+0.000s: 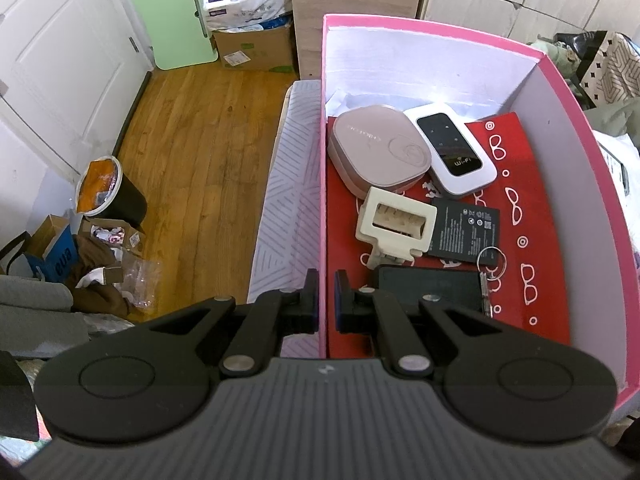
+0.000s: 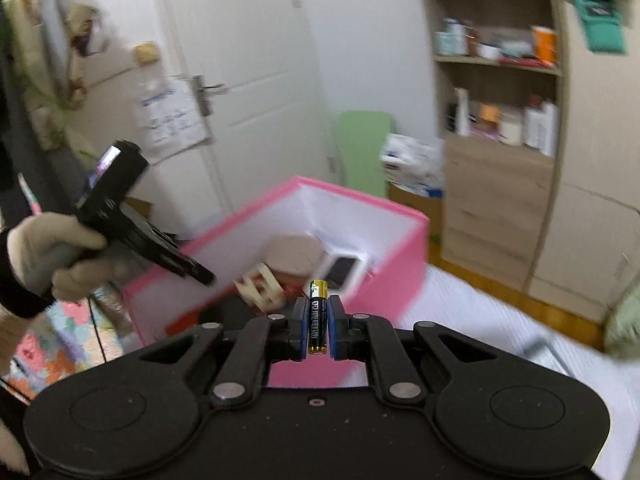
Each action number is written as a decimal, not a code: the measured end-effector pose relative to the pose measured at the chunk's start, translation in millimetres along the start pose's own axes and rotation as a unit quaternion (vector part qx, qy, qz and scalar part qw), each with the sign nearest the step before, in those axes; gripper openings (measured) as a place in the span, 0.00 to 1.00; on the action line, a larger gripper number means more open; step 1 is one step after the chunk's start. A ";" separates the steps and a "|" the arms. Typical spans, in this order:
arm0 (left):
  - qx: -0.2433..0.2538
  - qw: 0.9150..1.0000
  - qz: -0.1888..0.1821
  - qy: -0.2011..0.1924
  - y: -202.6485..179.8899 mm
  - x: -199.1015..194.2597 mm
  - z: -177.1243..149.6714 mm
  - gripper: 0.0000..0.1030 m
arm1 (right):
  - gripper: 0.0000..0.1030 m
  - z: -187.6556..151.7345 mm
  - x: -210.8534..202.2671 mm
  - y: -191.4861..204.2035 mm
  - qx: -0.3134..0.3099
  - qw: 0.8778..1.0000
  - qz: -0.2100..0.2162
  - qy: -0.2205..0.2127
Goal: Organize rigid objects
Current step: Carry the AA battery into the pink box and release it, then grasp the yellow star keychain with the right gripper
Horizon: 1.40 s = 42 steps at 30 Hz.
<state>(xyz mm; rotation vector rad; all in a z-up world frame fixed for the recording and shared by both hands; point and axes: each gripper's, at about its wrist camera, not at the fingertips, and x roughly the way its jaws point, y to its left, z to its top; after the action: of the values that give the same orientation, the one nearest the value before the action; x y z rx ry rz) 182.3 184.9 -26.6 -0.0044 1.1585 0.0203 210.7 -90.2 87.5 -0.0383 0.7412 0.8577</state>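
Battery [image 2: 318, 316], black with a gold end, stands upright between the pads of the right gripper [image 2: 318, 330], which pinches it above the white bedding just in front of the pink box [image 2: 400, 264]. That is the only loose battery in view.

One pink box with white inner walls sits on the bed, and the left gripper [image 1: 326, 300] clamps its near-left wall, one finger outside and one inside, jaws pressed nearly together on the thin wall. From the right wrist view, a gloved hand [image 2: 48, 256] holds this left gripper over the box's left edge.

Inside the box, on one red cloth printed with white glasses [image 1: 532, 216], lie six things: one rounded pinkish case [image 1: 376, 152], one white pocket Wi-Fi router [image 1: 454, 150], one cream plastic holder [image 1: 396, 224], one flat black battery pack with white print [image 1: 466, 232], one dark flat case [image 1: 430, 286] and one metal key ring [image 1: 494, 262].
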 end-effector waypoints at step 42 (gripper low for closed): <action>0.009 1.000 0.005 0.000 -5.7 4.3 0.3 0.07 | 0.28 -69.9 -28.0 -50.6 0.122 0.987 -0.086 0.064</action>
<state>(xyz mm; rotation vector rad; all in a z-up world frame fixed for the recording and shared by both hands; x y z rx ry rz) 184.4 179.3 -30.5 0.0178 1.1589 0.0182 193.7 -164.9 39.0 0.0602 0.9447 0.5990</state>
